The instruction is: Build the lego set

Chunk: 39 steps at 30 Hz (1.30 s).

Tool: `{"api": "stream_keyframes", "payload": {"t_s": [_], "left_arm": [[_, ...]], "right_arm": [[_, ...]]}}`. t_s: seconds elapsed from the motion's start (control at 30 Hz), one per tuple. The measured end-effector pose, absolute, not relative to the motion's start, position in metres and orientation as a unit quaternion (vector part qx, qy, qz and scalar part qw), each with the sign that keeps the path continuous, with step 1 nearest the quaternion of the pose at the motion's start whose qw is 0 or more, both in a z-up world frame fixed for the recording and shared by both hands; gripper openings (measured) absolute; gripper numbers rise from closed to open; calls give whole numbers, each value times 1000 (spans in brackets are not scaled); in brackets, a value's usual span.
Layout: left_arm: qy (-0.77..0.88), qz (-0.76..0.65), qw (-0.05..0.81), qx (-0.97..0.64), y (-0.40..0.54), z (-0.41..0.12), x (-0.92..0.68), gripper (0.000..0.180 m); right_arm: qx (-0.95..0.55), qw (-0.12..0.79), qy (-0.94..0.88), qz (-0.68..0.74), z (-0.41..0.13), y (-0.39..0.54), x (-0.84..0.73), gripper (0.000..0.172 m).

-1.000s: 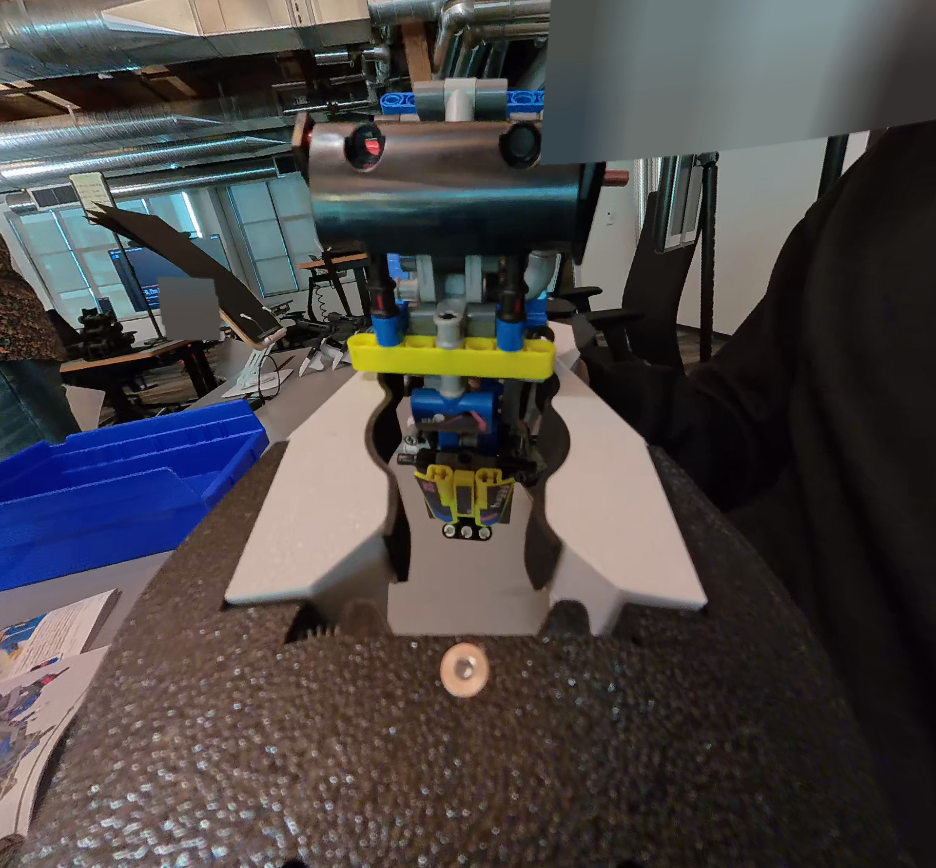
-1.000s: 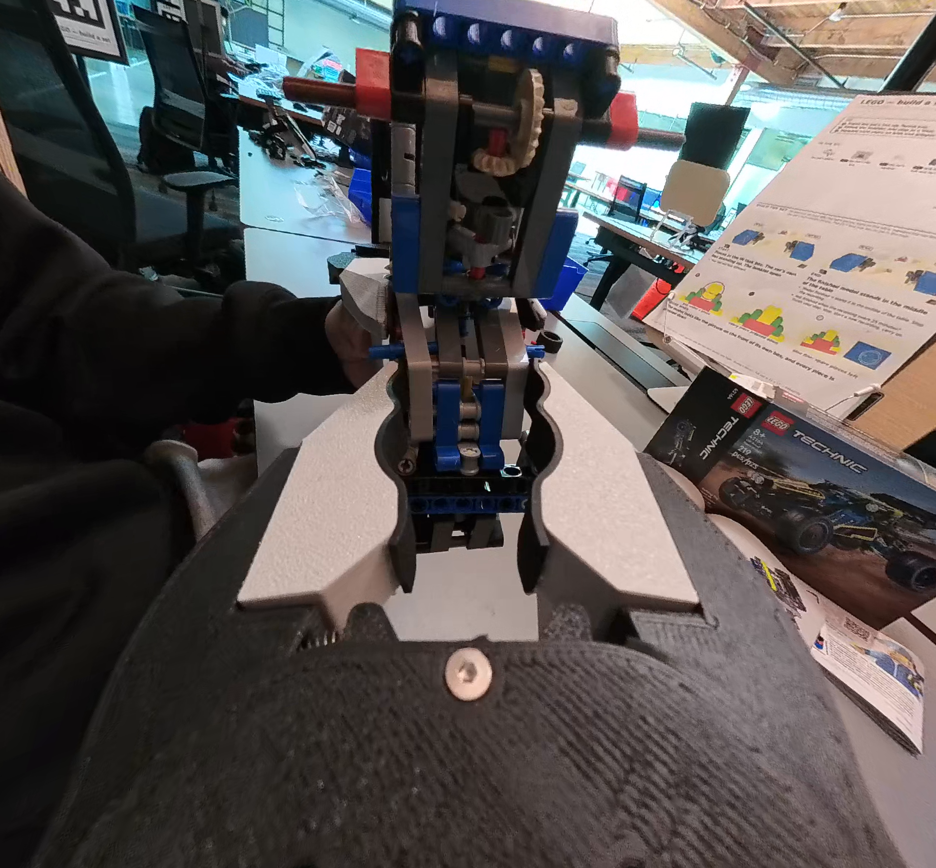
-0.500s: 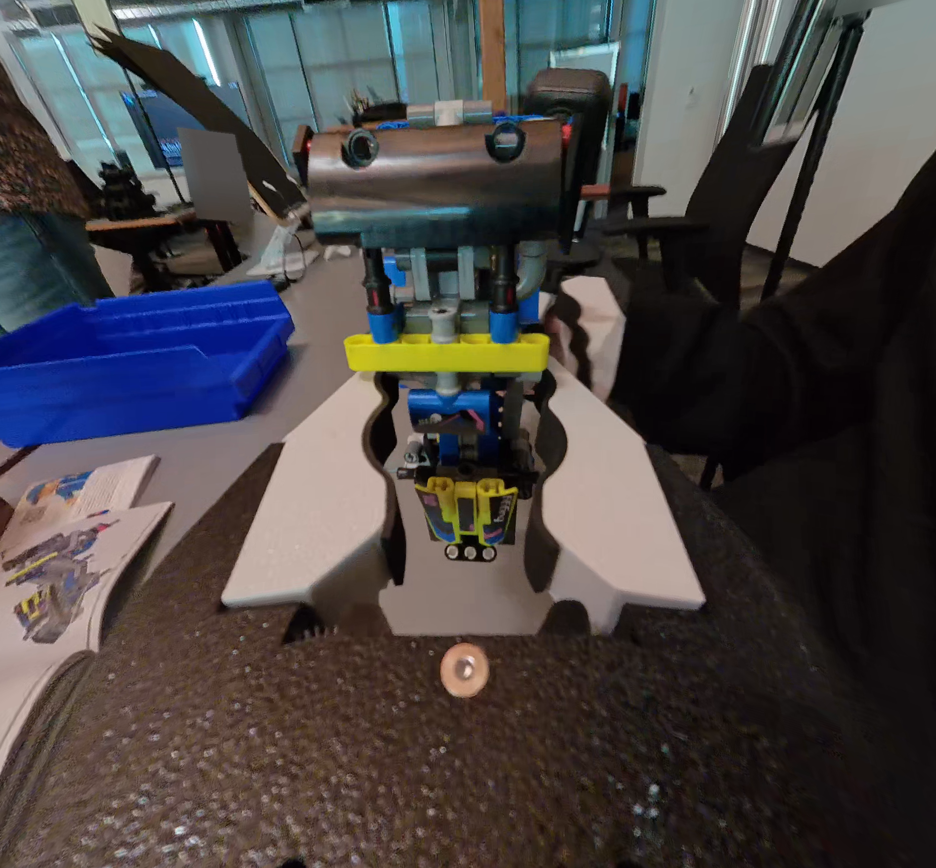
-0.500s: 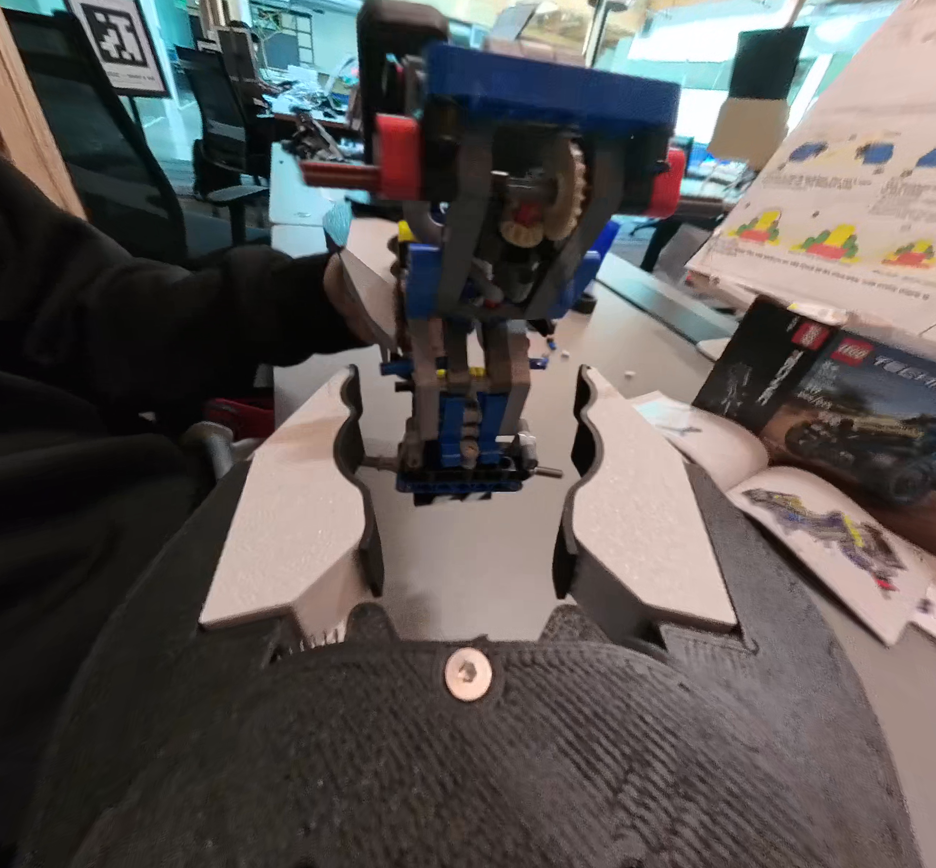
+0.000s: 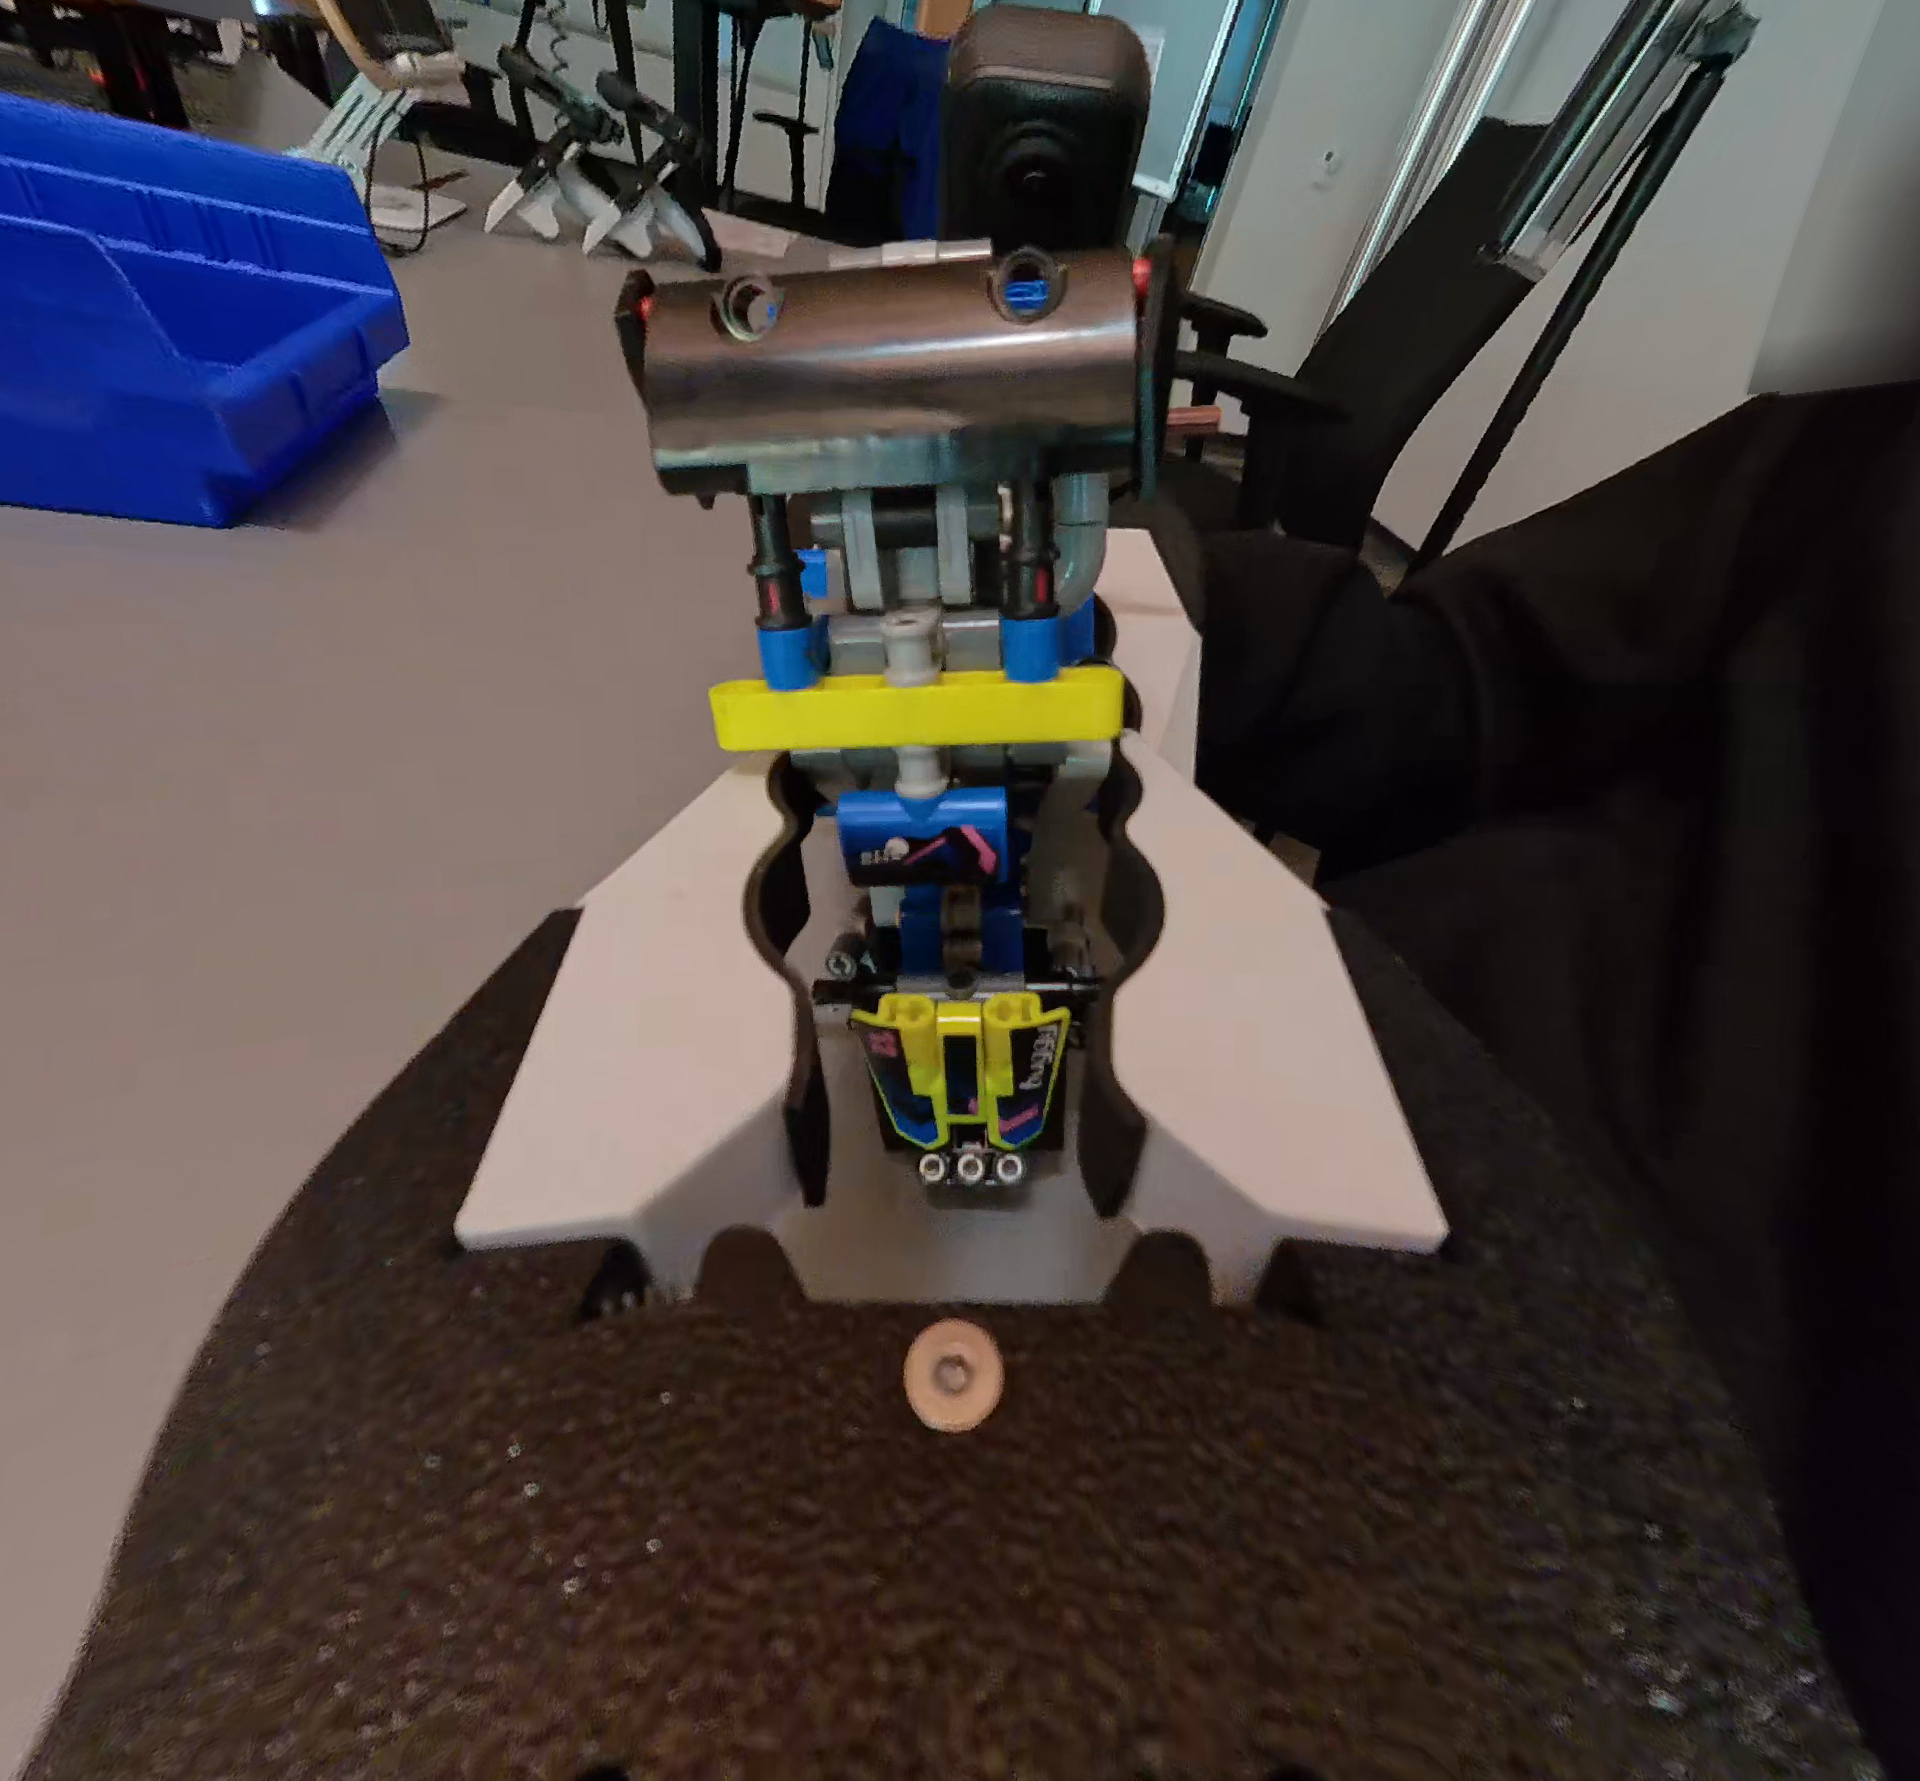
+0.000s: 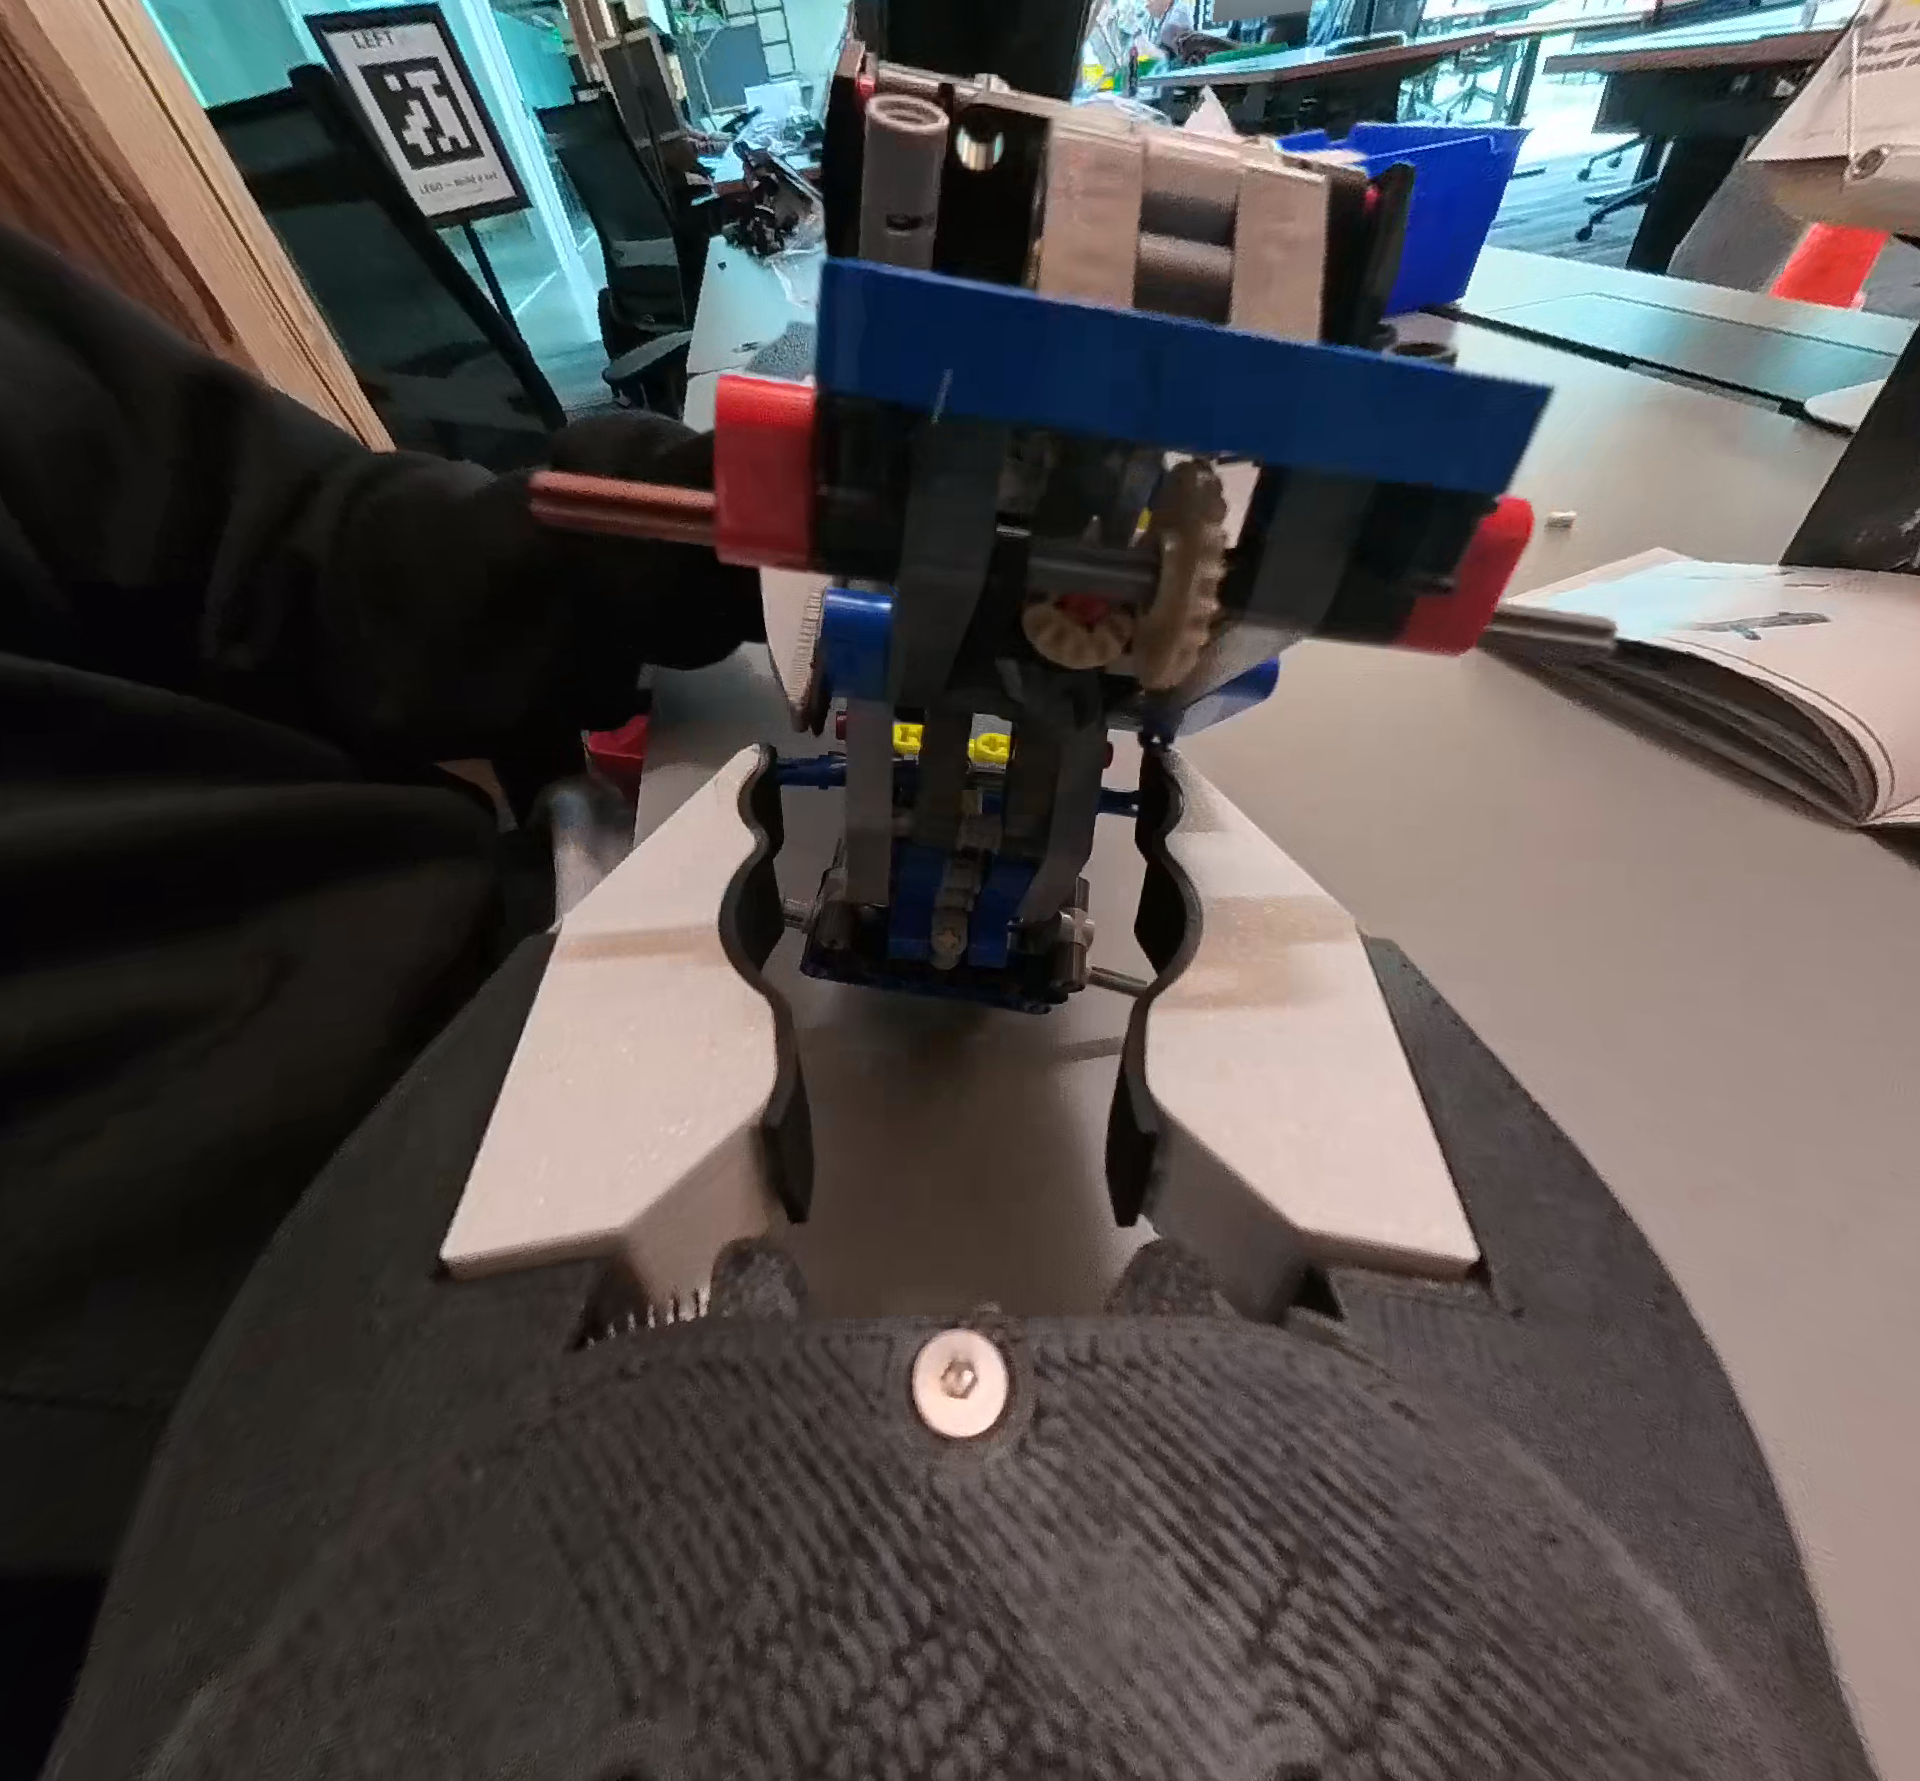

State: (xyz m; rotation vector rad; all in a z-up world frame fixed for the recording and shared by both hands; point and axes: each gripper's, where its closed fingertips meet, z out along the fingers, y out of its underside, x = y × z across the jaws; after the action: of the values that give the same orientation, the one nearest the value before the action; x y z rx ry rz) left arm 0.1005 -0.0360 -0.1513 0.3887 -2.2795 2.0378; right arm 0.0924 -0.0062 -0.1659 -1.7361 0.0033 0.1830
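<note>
— Now, what is held by the left gripper (image 5: 961,858)?
— A brick model (image 5: 914,651) of blue, grey and black parts is clamped between its white fingers (image 5: 665,1035), just below a yellow beam (image 5: 914,718). The dark pads are pressed against the model's sides. A glossy black cylinder (image 5: 894,381) is carried at the model's far end.

— And the right gripper (image 6: 961,858)?
— Its fingers (image 6: 634,1056) are spread apart around the model's narrow blue and grey end (image 6: 945,900). A gap is seen on each side, though the picture is blurred there, so contact at the very tips perhaps cannot be ruled out.

— Where is the model placed?
— It is held above a grey table (image 5: 312,744), between the two grippers. A blue bin (image 5: 177,329) is seen to the left, an open booklet (image 6: 1714,682) to the right, and a black sleeve (image 6: 260,588) beside the model.
</note>
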Motion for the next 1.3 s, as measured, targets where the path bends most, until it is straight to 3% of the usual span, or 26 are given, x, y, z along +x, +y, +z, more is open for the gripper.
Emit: {"api": "stream_keyframes", "payload": {"t_s": [0.2, 0.3, 0.73, 0.83, 1.07, 1.2, 1.3], "left_arm": [[-765, 630, -27, 132, -26, -159, 103, 56], [-742, 655, -24, 137, -29, -150, 99, 47], [-771, 596, -53, 218, -28, -165, 112, 47], [-770, 584, -82, 244, -28, -165, 108, 37], [-756, 602, -49, 251, -41, -167, 103, 22], [-737, 622, 17, 262, -44, -169, 99, 23], [-727, 638, 11, 253, -42, -167, 99, 19]], "right_arm": [[-783, 620, 9, 50, -172, -13, 101, 67], [-811, 584, -18, 28, -183, -14, 97, 67], [-790, 613, 19, 28, -177, -11, 107, 66], [-794, 606, 27, 43, -181, -17, 109, 66], [-798, 599, 28, 57, -183, -21, 107, 66], [-800, 596, 30, 63, -183, -18, 105, 66], [-797, 601, 36, 57, -178, -14, 106, 66]]}}
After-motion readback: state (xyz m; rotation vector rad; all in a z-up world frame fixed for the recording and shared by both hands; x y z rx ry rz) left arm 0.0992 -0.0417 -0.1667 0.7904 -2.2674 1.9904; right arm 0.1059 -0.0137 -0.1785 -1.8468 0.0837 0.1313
